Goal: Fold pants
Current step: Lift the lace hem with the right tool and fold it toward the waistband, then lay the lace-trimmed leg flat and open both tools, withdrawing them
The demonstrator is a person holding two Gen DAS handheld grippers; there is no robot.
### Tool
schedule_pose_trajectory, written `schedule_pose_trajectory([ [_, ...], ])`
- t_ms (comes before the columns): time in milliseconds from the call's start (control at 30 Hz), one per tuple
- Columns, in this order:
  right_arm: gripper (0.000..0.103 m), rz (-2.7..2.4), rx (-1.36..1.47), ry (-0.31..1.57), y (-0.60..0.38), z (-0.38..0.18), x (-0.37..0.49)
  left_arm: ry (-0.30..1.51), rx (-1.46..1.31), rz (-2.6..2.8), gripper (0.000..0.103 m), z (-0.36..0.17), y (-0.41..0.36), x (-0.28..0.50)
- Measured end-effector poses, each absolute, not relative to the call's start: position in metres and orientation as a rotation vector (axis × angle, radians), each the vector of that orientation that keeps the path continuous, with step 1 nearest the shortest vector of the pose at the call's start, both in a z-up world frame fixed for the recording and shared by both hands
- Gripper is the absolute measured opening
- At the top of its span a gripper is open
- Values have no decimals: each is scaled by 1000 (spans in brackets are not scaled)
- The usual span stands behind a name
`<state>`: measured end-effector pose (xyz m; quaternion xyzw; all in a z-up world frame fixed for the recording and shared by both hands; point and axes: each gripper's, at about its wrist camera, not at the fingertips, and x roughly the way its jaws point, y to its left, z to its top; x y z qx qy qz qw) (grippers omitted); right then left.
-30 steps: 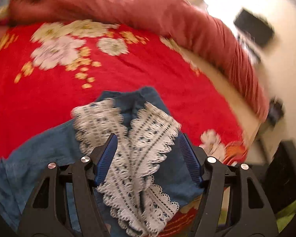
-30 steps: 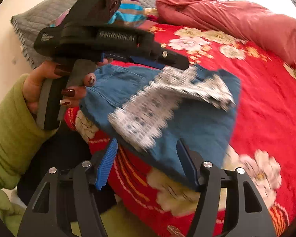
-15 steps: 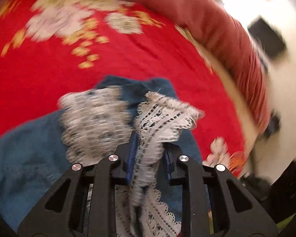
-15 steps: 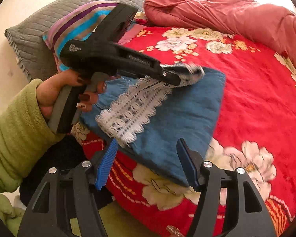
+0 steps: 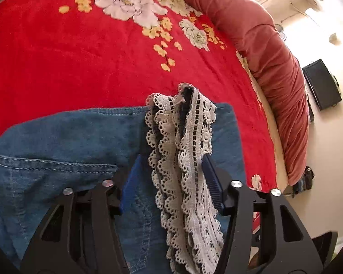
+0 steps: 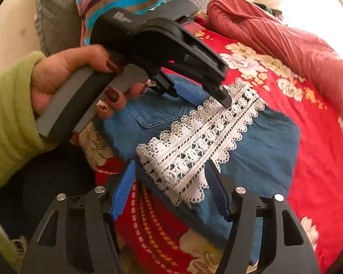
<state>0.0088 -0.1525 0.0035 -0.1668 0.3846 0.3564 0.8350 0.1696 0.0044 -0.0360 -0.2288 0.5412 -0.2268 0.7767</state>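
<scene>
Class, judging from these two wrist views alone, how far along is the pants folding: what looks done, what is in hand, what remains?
Done: the blue pants lie as a compact folded bundle on the red floral blanket. In hand: the left hand-held gripper stands open around the bunched lace hem; the right hand-held gripper is open, holding nothing. Left: probably flattening that lace and tidying edges.

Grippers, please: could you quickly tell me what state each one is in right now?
Left gripper: open, lace trim lying loose between its fingers.
Right gripper: open, holding nothing, just above the pants.
</scene>
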Motion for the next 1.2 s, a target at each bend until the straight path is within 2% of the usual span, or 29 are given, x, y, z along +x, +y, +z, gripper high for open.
schedule_pose_trajectory([
  [100, 59, 744, -370, 841, -148, -5, 15, 1166, -493, -481, 54, -35, -2, 176],
  [133, 55, 751, -370, 849, -148, -9, 16, 1166, -486, -470, 54, -35, -4, 177],
  [167, 51, 763, -364, 858, -148, -11, 18, 1166, -472, -452, 41, -35, -6, 179],
  [233, 33, 797, -333, 864, -151, -13, 19, 1171, -375, -386, 17, -35, -12, 180],
  [300, 24, 828, -308, 862, -153, -6, 17, 1150, -389, -392, 11, -31, -11, 175],
  [333, 24, 838, -309, 852, -153, -4, 15, 1131, -393, -398, 11, -27, -9, 171],
  [600, 26, 869, -364, 861, -144, -14, 13, 1097, -394, -365, 11, -27, 6, 159],
  [700, 27, 872, -335, 877, -145, -14, 19, 1104, -408, -364, 14, -34, 7, 160],
  [933, 36, 934, -196, 880, -164, 7, 16, 1018, -348, -335, 16, -6, 9, 141],
  [1067, 44, 929, -143, 848, -178, 23, 17, 971, -321, -303, 30, 7, 14, 127],
  [1200, 45, 862, -132, 830, -193, 31, 23, 945, -290, -274, 34, 15, 14, 114],
])
